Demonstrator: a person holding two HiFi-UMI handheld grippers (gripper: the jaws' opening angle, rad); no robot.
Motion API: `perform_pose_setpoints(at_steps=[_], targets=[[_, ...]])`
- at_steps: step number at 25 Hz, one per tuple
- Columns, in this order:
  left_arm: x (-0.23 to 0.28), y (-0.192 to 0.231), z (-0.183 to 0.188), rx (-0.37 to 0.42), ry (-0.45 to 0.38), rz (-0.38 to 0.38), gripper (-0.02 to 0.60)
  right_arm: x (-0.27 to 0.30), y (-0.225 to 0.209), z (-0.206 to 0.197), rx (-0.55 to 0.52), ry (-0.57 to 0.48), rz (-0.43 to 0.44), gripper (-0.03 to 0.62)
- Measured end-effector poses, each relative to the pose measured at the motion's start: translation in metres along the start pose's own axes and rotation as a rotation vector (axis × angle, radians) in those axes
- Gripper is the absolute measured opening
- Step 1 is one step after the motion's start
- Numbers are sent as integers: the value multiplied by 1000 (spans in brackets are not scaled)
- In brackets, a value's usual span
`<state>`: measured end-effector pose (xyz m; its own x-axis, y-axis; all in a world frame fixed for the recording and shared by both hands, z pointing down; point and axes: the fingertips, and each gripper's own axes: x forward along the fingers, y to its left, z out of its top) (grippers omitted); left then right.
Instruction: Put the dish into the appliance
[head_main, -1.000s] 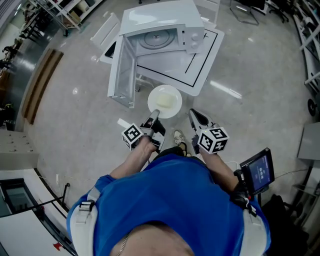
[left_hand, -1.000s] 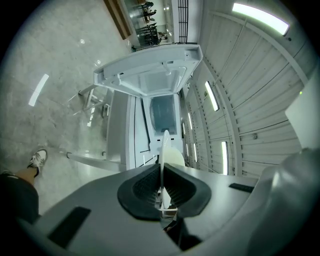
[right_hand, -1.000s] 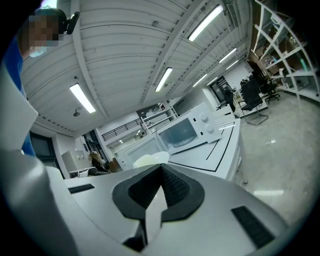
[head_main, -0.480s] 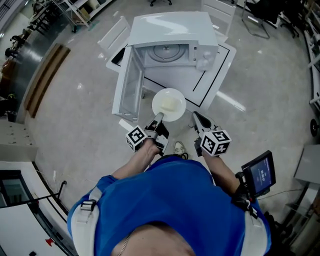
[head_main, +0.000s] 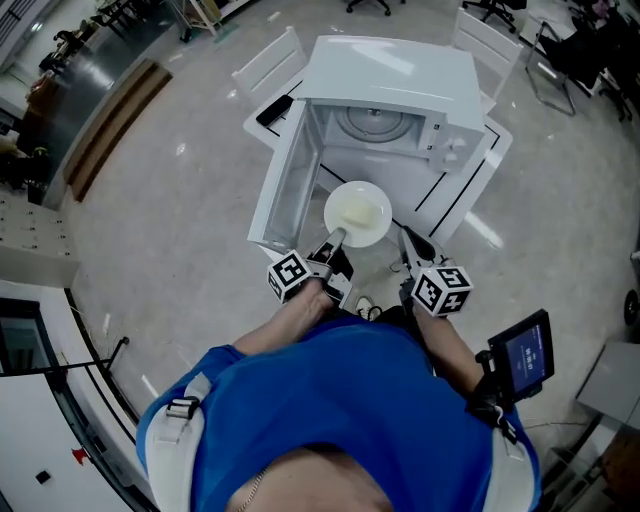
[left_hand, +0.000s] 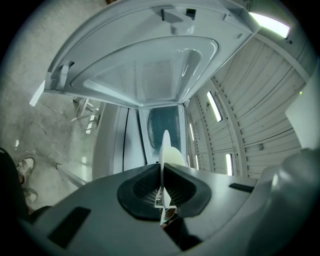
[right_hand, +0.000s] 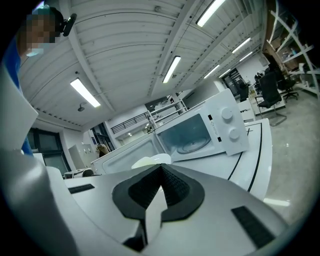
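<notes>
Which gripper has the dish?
The left gripper, shut on the rim of the white dish; the right gripper beside it is shut and empty.

The person holds both bare forearms forward and down from a blue-sleeved torso. The left tool (head_main: 335, 240) reaches furthest ahead, its jaws clamped on the near rim of the dish (head_main: 358, 212), which it carries level. The right tool (head_main: 408, 236) hangs just beside it, a little further back, its jaws closed together on nothing. Each tool's marker cube sits just above the fist.
</notes>
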<state>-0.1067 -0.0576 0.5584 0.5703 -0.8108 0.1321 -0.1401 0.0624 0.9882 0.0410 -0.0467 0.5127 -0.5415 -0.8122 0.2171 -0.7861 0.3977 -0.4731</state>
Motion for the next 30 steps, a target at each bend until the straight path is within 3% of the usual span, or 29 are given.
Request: perform_pose_setpoints(at_steps=[18, 30], targets=[[91, 3, 30, -7, -121, 40, 15, 60, -70, 58, -28, 39, 68, 0], [151, 29, 60, -26, -191, 98, 15, 94, -105, 68, -52, 101, 106, 0]])
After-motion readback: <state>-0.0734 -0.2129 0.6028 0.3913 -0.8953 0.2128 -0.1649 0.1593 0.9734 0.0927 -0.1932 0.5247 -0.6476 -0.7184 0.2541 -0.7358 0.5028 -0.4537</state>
